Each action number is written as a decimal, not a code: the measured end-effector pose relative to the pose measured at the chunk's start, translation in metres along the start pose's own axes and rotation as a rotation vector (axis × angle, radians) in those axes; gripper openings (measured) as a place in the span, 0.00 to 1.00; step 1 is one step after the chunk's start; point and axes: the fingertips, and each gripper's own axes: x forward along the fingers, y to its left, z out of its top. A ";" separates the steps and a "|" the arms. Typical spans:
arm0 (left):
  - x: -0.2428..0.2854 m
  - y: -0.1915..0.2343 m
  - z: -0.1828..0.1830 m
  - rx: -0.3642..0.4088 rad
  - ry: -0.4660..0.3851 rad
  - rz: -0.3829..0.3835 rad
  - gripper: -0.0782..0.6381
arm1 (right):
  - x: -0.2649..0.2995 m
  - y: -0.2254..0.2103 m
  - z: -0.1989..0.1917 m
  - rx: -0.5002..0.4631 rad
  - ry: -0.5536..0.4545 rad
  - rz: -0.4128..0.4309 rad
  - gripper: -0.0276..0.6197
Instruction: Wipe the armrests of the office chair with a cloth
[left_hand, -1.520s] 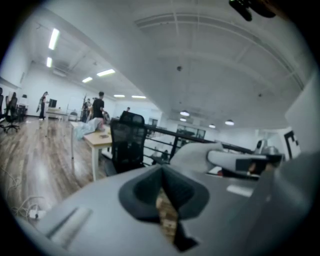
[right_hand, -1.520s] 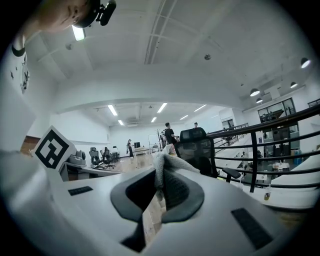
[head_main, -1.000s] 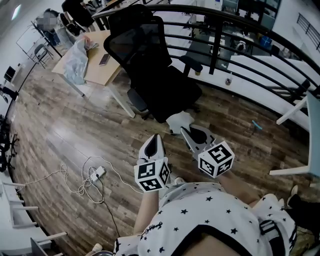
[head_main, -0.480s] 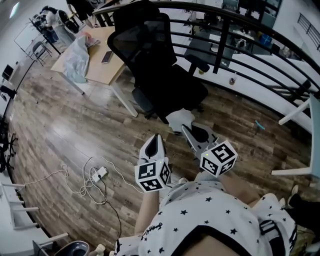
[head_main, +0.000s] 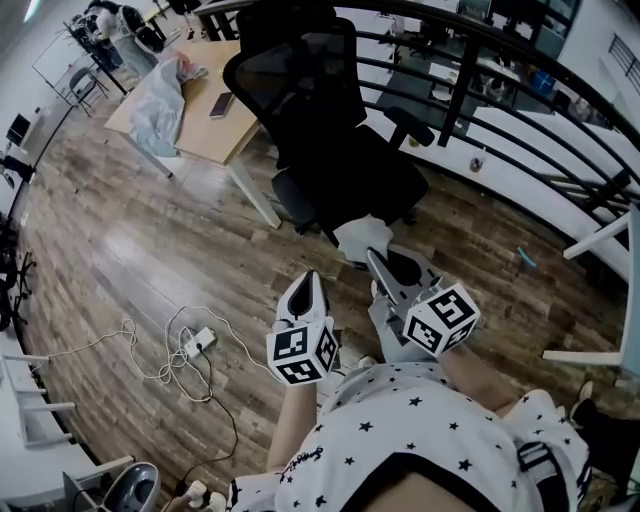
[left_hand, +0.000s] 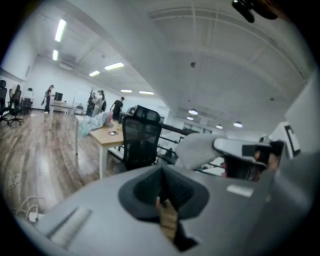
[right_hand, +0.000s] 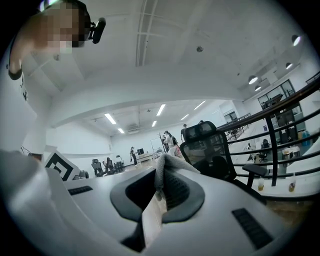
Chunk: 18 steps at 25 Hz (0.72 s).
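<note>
Wood floor (head_main: 120, 260), open office | office chair (head_main: 330, 150) at 12 o'clock sits nearer than a second ago, so I'm almost in armrest (head_main: 412, 128) range, no wiping yet | right gripper (head_main: 375, 258) clamped on cloth (head_main: 360, 236) just shy of that chair | left gripper (head_main: 311, 280) closed, empty

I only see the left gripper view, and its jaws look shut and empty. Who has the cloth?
Observer: The right gripper does; its jaws are shut on the white cloth.
Operator: Is it at the chair?
Observer: In the head view the cloth shows against the front of the black office chair seat; touching, I can't tell.
Operator: Anything on the floor?
Observer: A white power strip with cables lies there, left of the left gripper.
</note>
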 end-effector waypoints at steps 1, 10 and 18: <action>0.006 0.002 0.002 0.002 -0.002 0.005 0.12 | 0.006 -0.005 0.000 0.001 0.002 0.004 0.09; 0.066 0.024 0.036 -0.008 -0.013 0.078 0.12 | 0.073 -0.055 0.024 0.011 0.011 0.075 0.09; 0.120 0.046 0.069 -0.057 -0.030 0.165 0.12 | 0.137 -0.094 0.054 -0.011 0.030 0.177 0.09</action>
